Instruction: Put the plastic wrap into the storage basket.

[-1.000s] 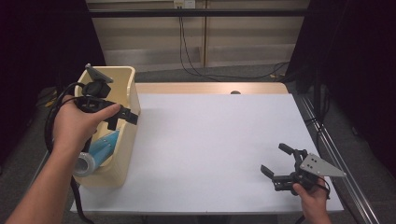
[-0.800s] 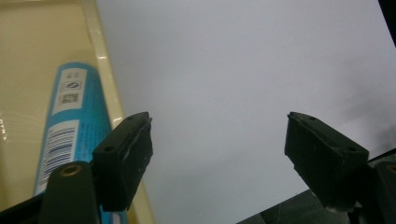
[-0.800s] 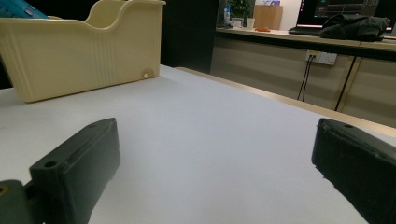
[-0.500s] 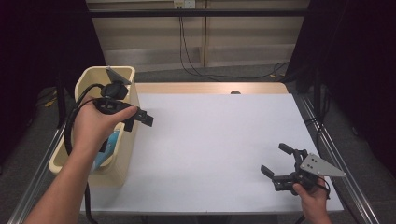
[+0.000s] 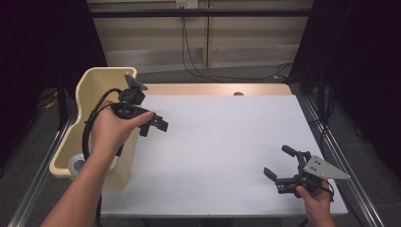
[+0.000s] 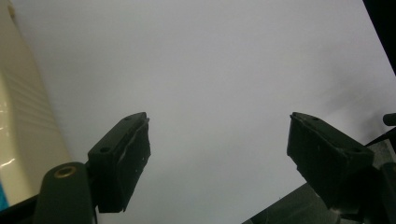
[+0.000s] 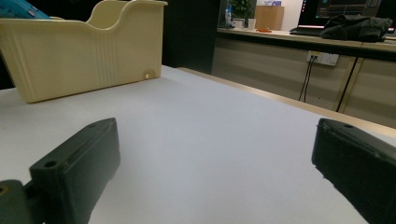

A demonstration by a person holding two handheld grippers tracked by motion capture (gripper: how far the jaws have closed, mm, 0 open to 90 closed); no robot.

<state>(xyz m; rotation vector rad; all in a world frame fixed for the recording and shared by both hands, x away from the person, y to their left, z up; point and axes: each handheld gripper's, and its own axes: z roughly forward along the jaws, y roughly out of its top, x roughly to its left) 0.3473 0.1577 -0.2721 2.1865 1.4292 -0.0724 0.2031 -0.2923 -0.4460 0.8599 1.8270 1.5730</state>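
Bin (image 5: 97,85) of cream plastic stands at the worktop's (image 5: 227,142) left edge, with the left gripper (image 5: 156,125) just beside its rim, fingers released and empty, lately widening. Right gripper (image 5: 281,168) rests well apart, fingers spread. The bin looks rigid, light and smooth; grasp its thin upper wall.

My left gripper (image 5: 153,125): matte black, blocky jaws, screw holes, looped black cable. My right gripper (image 5: 283,166): black, grey three-cornered plate on top. Bare forearms, no sleeves.
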